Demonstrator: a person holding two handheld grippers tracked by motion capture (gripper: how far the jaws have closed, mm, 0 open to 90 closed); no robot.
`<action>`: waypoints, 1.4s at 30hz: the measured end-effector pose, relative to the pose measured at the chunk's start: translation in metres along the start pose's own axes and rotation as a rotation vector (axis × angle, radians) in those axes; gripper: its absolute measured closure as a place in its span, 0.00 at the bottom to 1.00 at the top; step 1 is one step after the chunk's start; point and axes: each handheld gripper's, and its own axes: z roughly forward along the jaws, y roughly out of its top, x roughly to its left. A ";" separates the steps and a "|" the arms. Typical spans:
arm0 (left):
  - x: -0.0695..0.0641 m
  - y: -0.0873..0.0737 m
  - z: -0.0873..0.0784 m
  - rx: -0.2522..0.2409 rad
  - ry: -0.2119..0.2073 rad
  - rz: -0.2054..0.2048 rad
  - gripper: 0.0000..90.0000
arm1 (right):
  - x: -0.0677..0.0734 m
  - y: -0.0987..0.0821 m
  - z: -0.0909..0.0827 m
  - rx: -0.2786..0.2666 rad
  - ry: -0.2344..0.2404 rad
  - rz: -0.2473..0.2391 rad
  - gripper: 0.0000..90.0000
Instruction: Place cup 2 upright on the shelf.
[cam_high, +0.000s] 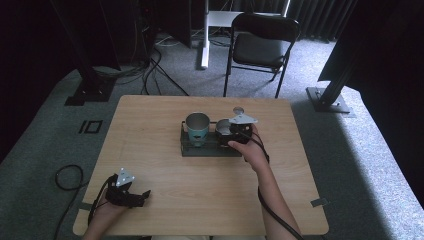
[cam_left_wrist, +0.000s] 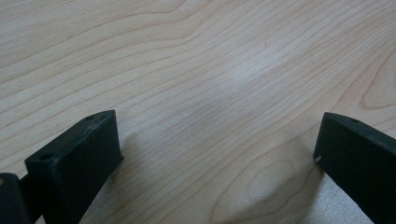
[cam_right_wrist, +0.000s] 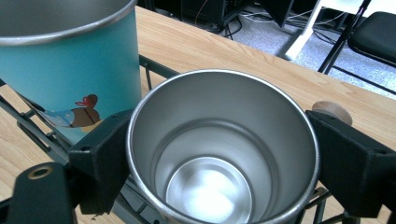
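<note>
Right now the right gripper (cam_right_wrist: 219, 154) has its fingers (cam_right_wrist: 100, 154) clamped on the rim of a steel cup (cam_right_wrist: 223, 149), standing in the wire rack (cam_high: 207, 149) just beside the teal cup (cam_high: 197, 127) (duck print on it). Well away from the rack, the left gripper (cam_left_wrist: 217, 154) rests with fingers spread over the bare table (cam_left_wrist: 210, 60).

The steel cup (cam_right_wrist: 223, 154) stands upright between the fingers (cam_right_wrist: 105, 158) of the right gripper (cam_right_wrist: 219, 158), one finger at each side of its rim. Just beyond the left finger, the other cup (cam_right_wrist: 70, 70) stands beside it, both in the rack (cam_high: 200, 150). Behind the right finger lies a knob (cam_right_wrist: 332, 111) on the table (cam_high: 150, 130). Bare table lies between the left gripper's (cam_left_wrist: 217, 149) fingers (cam_left_wrist: 79, 158).
</note>
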 end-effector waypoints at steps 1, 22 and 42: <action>0.000 0.000 0.000 0.000 0.000 0.000 0.01 | 0.000 0.000 -0.001 -0.001 0.006 0.006 0.13; 0.000 0.000 0.000 0.000 0.000 0.000 0.01 | -0.009 -0.003 -0.029 -0.043 0.027 -0.018 0.13; 0.000 0.000 0.000 -0.001 0.000 -0.001 0.01 | -0.023 -0.034 -0.056 -0.032 0.015 -0.011 0.13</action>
